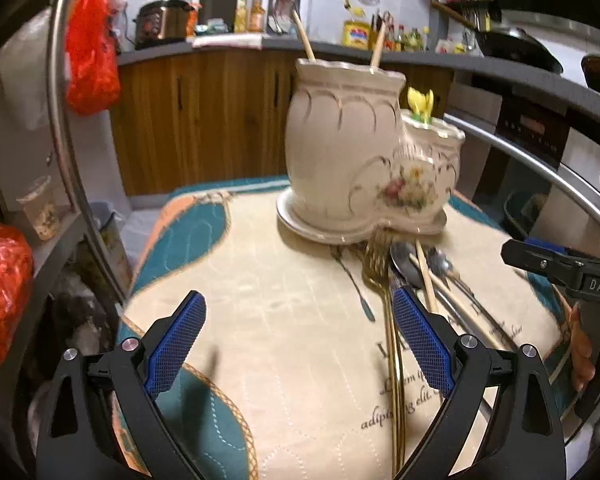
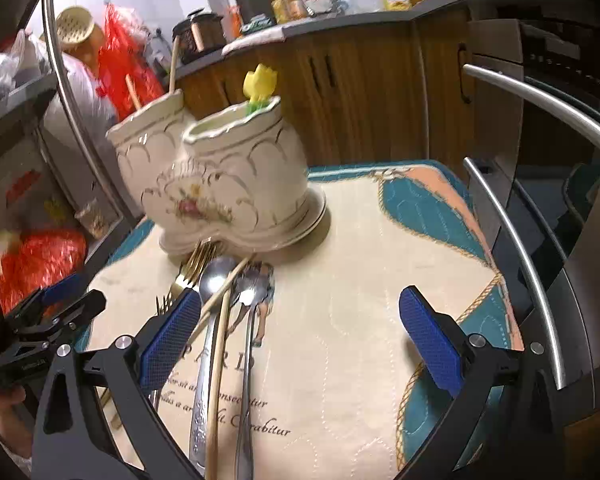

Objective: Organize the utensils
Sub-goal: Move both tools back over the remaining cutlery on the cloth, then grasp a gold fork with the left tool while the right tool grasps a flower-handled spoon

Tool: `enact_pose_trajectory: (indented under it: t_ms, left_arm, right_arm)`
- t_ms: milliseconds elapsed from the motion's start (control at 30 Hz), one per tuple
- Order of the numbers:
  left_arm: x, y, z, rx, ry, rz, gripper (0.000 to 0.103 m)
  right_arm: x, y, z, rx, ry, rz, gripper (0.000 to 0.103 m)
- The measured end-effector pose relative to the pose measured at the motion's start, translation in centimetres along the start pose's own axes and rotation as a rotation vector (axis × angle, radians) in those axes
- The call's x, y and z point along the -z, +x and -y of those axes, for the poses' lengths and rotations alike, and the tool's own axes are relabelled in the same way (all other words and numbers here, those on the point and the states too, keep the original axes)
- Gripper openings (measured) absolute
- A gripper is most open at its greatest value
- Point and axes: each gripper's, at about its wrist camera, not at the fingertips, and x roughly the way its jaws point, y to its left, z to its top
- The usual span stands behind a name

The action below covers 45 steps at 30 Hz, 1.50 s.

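Observation:
A cream ceramic holder [image 1: 352, 160] with two joined pots stands on a saucer at the far side of the mat. Two chopsticks [image 1: 306, 40] lean in its taller pot, and a yellow flower-topped piece [image 1: 420, 102] stands in the smaller one. In front of it lie gold forks [image 1: 376, 268], spoons [image 1: 404, 266] and chopsticks [image 1: 426, 280] in a loose pile. My left gripper [image 1: 300, 304] is open over bare mat, its right finger above the fork handles. My right gripper [image 2: 302, 300] is open too. The large spoon [image 2: 216, 276], a chopstick [image 2: 220, 332] and a small spoon [image 2: 252, 286] run just inside its left finger.
A beige mat [image 2: 340, 320] with teal and peach corners covers the table. Curved metal rails [image 2: 532, 264] border the right side. A shelf with red plastic bags [image 1: 92, 40] stands on the left. Wooden cabinets [image 1: 204, 120] and a crowded counter lie behind.

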Motion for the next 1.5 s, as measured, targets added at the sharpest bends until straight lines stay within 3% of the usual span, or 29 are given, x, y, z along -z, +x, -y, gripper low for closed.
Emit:
enact_pose_trajectory:
  t_ms: [167,267,333,433,500,600,700,833,1000,1067,1500]
  left_arm:
    - [0.1,0.5,0.5,0.030,0.014,-0.056,0.094]
    - [0.1,1.0,0.9,0.053,0.017,-0.094,0.092]
    - [0.0,1.2,1.1,0.061,0.023,-0.103,0.091]
    - [-0.1,1.5,1.8,0.087,0.041,-0.125,0.078]
    - [0.0,2.0,2.4,0.100,0.068,-0.152,0.061]
    - [0.2,2.3,3.1,0.115,0.100,-0.178,0.047]
    - [0.3,2.6,3.9,0.134,0.126,-0.195,0.036]
    - [0.4,3.1,4.5,0.128,0.156,-0.201,0.030]
    - [0.2,3.4,4.8,0.126,0.157,-0.201,0.013]
    - [0.2,3.5,4.9,0.125,0.154,-0.200,0.007]
    - [0.9,1.7,3.8,0.076,0.086,-0.195,0.007]
  right_arm:
    - [0.2,0.4,-0.9,0.012,-0.067,-0.034,0.096]
    - [0.4,0.7,-1.1,0.000,-0.083,-0.060,0.088]
    - [0.6,1.1,-1.2,-0.026,-0.082,-0.087,0.077]
    - [0.8,1.5,-1.5,-0.074,-0.086,-0.116,0.067]
    - [0.9,1.6,-1.8,-0.088,-0.102,-0.127,0.059]
    - [1.1,1.7,-2.2,-0.091,-0.125,-0.141,0.045]
    - [1.2,1.8,-2.3,-0.092,-0.138,-0.152,0.038]
    - [1.3,2.4,-2.7,-0.070,-0.151,-0.169,0.032]
    - [1.6,2.9,-3.4,-0.040,-0.209,-0.173,0.020]
    - [1.7,3.0,-3.6,-0.046,-0.220,-0.175,0.008]
    - [1.4,1.6,-1.4,-0.024,-0.135,-0.133,0.003]
